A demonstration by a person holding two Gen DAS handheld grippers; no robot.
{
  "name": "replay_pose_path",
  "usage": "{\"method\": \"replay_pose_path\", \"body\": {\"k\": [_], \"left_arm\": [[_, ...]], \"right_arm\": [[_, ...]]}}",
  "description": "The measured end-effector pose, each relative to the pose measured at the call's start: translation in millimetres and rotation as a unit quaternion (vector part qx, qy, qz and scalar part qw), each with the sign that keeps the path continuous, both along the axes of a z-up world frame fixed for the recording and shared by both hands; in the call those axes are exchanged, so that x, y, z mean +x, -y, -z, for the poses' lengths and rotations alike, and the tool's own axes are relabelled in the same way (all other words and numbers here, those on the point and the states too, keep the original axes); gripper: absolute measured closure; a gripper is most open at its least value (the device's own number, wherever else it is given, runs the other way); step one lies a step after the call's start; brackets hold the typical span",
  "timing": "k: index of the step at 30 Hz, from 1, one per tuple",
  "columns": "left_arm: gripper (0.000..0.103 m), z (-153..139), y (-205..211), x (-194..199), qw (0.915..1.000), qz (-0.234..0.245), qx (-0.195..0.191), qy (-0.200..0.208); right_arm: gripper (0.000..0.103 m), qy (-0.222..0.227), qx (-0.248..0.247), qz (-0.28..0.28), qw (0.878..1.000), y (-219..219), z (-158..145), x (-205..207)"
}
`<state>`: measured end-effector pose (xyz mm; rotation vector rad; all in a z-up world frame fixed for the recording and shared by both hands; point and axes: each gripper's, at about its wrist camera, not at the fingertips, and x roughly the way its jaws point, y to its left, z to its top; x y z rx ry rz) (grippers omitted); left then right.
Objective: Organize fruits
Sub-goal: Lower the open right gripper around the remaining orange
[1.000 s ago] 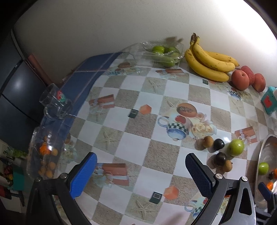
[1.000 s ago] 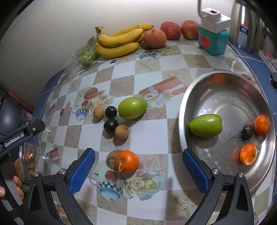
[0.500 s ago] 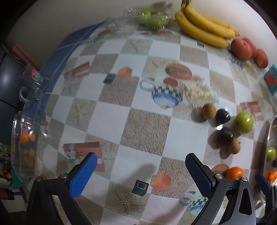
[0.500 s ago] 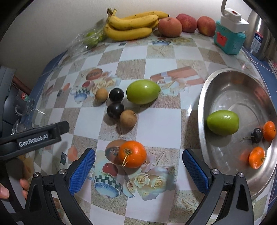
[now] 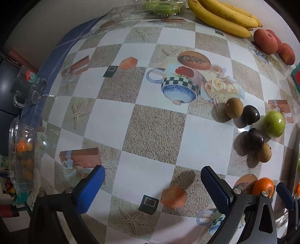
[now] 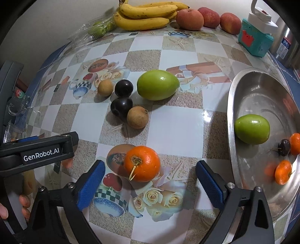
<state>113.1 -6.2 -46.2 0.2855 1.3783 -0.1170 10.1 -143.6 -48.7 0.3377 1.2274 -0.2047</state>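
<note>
**Right wrist view: orange lined up between parted fingers, bowl waiting at the right edge**

Table, checkered cloth, carried everything. Steel bowl sat at the table's right edge, likely the collecting place: it already held a green fruit, two small oranges and a dark berry-like fruit. Bananas and peaches lay along the far edge against the wall, out of the working area.

Loose green fruit rested mid-table with two dark plums and two brown fruits touching in a cluster beside it, all not yet sorted, judging by their place outside the bowl.

Loose orange lay nearest the near edge, stem toward the camera. Right gripper pointed steeply down just short of it, blue pads either side and clear of the skin; jaws had just been closing a little, nothing between them yet. Judged: this orange was the next pick, since it was closest and centred.

Left gripper hung over bare cloth near the left of the table, fingers wide apart, holding nothing; probably parked out of the way.
</note>
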Motion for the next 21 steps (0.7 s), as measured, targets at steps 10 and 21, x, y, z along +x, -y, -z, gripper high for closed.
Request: {"method": "replay_pose_path", "body": {"k": [10, 21], "left_arm": [[0.000, -4.0, -1.3, 4.8, 1.0000, 0.003, 0.002, 0.003], [0.000, -3.8, 3.5, 4.5, 1.0000, 0.002, -0.004, 0.006]], "right_arm": [[0.057, 0.014, 0.017, 0.007, 1.000, 2.0, -4.6, 2.3], [0.065, 0.020, 0.049, 0.017, 0.998, 4.9, -9.5, -2.3]]}}
